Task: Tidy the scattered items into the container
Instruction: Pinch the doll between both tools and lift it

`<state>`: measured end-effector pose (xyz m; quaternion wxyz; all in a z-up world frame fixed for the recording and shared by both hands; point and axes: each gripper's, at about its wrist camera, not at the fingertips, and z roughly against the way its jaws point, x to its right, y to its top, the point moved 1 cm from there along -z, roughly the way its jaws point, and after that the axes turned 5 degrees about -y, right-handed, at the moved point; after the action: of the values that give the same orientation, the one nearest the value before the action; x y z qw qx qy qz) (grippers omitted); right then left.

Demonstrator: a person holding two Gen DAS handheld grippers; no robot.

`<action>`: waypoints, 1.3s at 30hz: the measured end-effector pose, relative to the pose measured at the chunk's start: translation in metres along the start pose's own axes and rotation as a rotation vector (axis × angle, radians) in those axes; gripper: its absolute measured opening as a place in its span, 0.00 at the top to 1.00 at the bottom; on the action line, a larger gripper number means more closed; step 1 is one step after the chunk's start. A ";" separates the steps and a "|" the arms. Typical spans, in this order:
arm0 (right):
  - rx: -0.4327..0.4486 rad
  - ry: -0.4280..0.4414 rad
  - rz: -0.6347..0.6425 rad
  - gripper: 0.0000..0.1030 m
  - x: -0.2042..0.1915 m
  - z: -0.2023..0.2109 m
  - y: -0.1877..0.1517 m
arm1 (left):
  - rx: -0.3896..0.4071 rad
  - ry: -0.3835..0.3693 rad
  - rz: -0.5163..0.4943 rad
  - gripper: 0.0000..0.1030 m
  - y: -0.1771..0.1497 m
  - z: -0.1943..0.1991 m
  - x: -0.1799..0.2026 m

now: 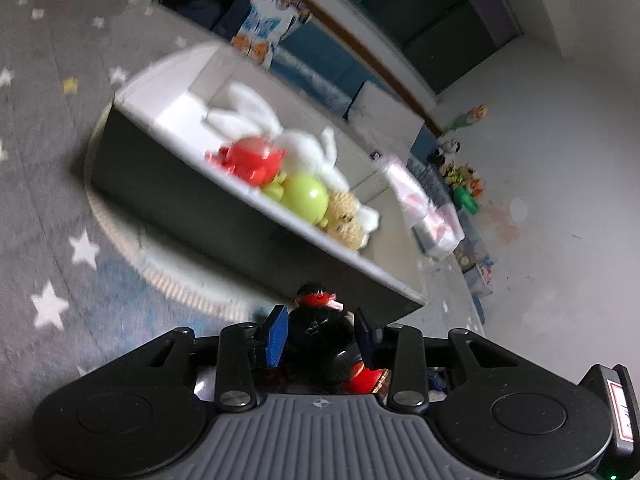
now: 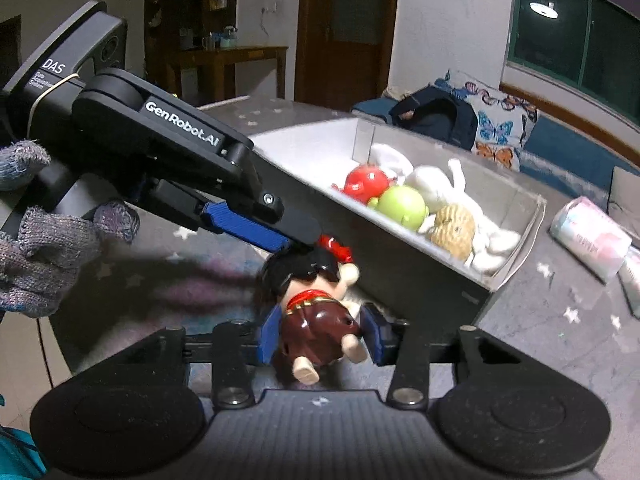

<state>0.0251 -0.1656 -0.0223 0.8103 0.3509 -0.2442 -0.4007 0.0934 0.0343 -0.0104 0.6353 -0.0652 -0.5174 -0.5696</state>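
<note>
A doll with black hair, a red bow and a brown dress (image 2: 320, 320) hangs between both grippers, just in front of the grey box (image 2: 400, 264). My right gripper (image 2: 320, 332) is shut on the doll's body, its blue pads against both sides. My left gripper (image 2: 298, 246) comes in from the left and clamps the doll's head; in the left wrist view its blue fingers (image 1: 276, 336) flank the black hair of the doll (image 1: 320, 332). Inside the box (image 1: 180, 208) lie a red toy (image 2: 366, 180), a green toy (image 2: 402, 206), a white plush rabbit (image 2: 436, 184) and a tan plush (image 2: 454, 232).
A gloved hand (image 2: 40, 248) holds the left gripper. A pink-and-white package (image 2: 588, 236) lies right of the box. A dark backpack (image 2: 440, 120) and a butterfly pillow (image 2: 496, 124) sit behind it. The star-patterned rug (image 1: 60, 240) spreads underneath; small toys (image 1: 460, 176) stand by the wall.
</note>
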 end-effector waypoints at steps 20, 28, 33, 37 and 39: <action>-0.046 0.031 -0.054 0.57 0.015 -0.007 -0.007 | -0.044 0.011 0.010 0.65 -0.002 -0.015 -0.006; -0.066 0.043 0.016 0.50 0.010 -0.010 -0.005 | -0.061 0.024 0.034 0.65 -0.006 -0.012 -0.015; -0.077 0.071 0.040 0.45 0.006 -0.015 0.001 | -0.056 0.029 0.047 0.65 -0.006 -0.010 -0.018; -0.096 0.119 0.002 0.45 0.010 -0.020 0.003 | -0.050 0.031 0.055 0.64 -0.007 -0.008 -0.020; -0.109 0.123 -0.005 0.44 0.011 -0.020 0.003 | -0.050 0.027 0.058 0.64 -0.006 -0.008 -0.022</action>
<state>0.0461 -0.1663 -0.0313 0.8408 0.3308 -0.1708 -0.3931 0.0971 0.0406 -0.0332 0.6568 -0.0885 -0.4923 -0.5643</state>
